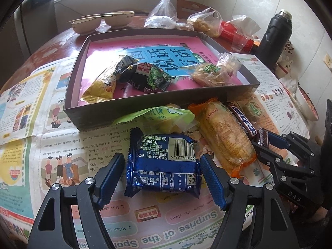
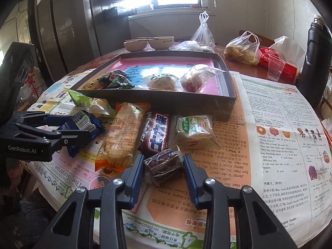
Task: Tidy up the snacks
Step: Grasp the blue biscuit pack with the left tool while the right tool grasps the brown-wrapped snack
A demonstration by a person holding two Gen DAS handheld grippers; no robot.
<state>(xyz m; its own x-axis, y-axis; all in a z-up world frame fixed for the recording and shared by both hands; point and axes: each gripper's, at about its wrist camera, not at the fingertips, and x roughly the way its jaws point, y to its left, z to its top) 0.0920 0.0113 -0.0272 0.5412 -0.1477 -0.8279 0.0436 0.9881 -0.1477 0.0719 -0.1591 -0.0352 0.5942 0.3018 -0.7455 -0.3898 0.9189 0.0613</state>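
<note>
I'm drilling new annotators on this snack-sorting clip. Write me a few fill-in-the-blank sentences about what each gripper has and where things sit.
1. The left gripper straddles a snack packet coloured ____.
2. The right gripper brackets a small ____ wrapped cake.
3. The green-pea packet lies inside the ____.
4. The two bowls carry ____ across their rims.

Missing words: blue; brown; box; chopsticks

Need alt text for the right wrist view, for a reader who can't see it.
The right gripper has its blue fingers around a small dark wrapped snack lying on a newspaper-covered table. Beyond it lies a row of packaged snacks, then a shallow dark box holding several more. At left, the left gripper straddles a blue packet.
</note>
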